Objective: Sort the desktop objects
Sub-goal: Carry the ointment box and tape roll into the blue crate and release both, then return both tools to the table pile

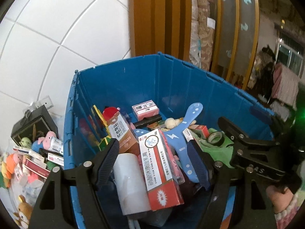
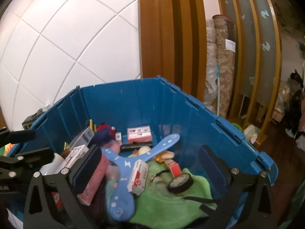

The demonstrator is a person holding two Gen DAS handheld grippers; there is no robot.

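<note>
While both grippers hang over it, stock reads as follows, largest first

Blue crate: rigid ribbed plastic, against a white tiled wall, part filled with mixed goods

Green cloth: soft fleece, crumpled at the near right

Blue boomerang: flat foam, three-armed, white dots; nearest arm runs toward the right gripper, which looks the closer of the two

White roll and red-white carton: smooth cylinder and glossy card box, long axes lying away from the left gripper, between its pads and untouched

Black tape roll: small ring on the cloth

Both grippers: jaws wide apart, holding nothing

Further toys and boxes lie outside the crate, left
</note>
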